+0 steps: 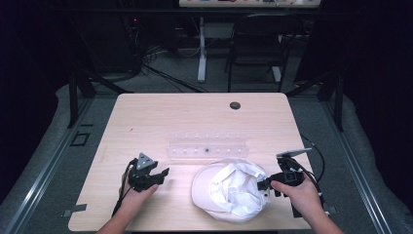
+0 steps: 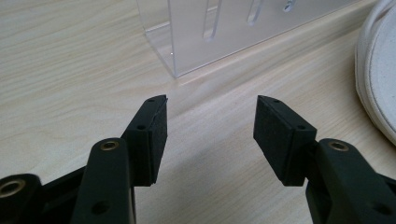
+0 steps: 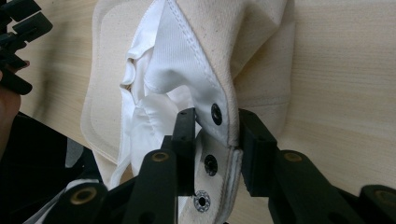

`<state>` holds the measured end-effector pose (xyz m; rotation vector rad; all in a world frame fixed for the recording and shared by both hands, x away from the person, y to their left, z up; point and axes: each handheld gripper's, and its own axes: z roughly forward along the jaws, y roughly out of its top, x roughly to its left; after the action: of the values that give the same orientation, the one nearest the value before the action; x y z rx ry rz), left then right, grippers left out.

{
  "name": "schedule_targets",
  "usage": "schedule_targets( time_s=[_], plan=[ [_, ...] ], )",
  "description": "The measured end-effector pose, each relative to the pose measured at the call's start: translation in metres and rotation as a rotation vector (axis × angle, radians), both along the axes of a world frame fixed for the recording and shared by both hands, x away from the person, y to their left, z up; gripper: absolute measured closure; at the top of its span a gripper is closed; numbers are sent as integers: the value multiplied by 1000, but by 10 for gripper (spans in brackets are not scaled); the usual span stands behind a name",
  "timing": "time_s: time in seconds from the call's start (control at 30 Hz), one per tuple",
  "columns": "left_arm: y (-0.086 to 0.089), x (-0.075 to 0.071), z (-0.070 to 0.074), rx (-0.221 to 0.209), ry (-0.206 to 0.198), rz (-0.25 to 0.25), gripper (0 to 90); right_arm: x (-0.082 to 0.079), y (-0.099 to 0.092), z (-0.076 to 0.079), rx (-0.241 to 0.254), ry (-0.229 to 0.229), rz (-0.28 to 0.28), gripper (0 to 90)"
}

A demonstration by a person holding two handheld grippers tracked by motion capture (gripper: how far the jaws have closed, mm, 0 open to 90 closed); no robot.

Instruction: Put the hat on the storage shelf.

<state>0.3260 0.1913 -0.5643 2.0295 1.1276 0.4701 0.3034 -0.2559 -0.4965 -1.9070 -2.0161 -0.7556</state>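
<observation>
A white cap (image 1: 229,190) lies upside down near the table's front edge, its lining showing. In the right gripper view, the cap's snap strap (image 3: 217,135) stands between the jaws of my right gripper (image 3: 215,116), and both pads press on it. That right gripper (image 1: 265,185) sits at the cap's right side. Left of the cap, my left gripper (image 1: 163,173) rests low on the table. The left gripper (image 2: 210,105) is open, with bare wood between its pads. The cap's brim edge (image 2: 378,70) shows at the right of that view.
A clear acrylic rack (image 1: 207,146) with slots lies across the table's middle, just beyond the cap and close ahead of the left gripper (image 2: 224,32). A dark grommet hole (image 1: 235,105) sits near the far edge. A chair (image 1: 258,44) stands behind the table.
</observation>
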Motion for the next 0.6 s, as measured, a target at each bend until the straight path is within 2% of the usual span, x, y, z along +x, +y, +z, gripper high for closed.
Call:
schedule_targets(
  time_s=[0.13, 0.23, 0.3, 0.33, 0.4, 0.47, 0.5, 0.6],
  plan=[
    [0, 0, 0, 1, 1, 0, 451, 1, 0, 2, -11, 1, -14, 782],
    [0, 0, 0, 2, 1, 0, 451, 2, -1, 4, -24, 2, 3, 804],
    [0, 0, 0, 1, 0, 0, 451, 1, 1, 5, -34, -15, -8, 809],
    [0, 0, 0, 2, 0, 0, 451, 1, 2, 6, -43, -18, -21, 811],
    [0, 0, 0, -1, -1, 2, 450, 2, 0, 9, -71, -18, 11, 814],
    [0, 0, 0, 1, 0, 1, 451, 3, 1, 11, -78, -26, 5, 816],
    [0, 0, 0, 2, 0, 0, 451, 3, 3, 12, -88, -40, -16, 817],
    [0, 0, 0, 2, 0, -1, 451, 5, 2, 16, -127, -41, 3, 819]
  ],
)
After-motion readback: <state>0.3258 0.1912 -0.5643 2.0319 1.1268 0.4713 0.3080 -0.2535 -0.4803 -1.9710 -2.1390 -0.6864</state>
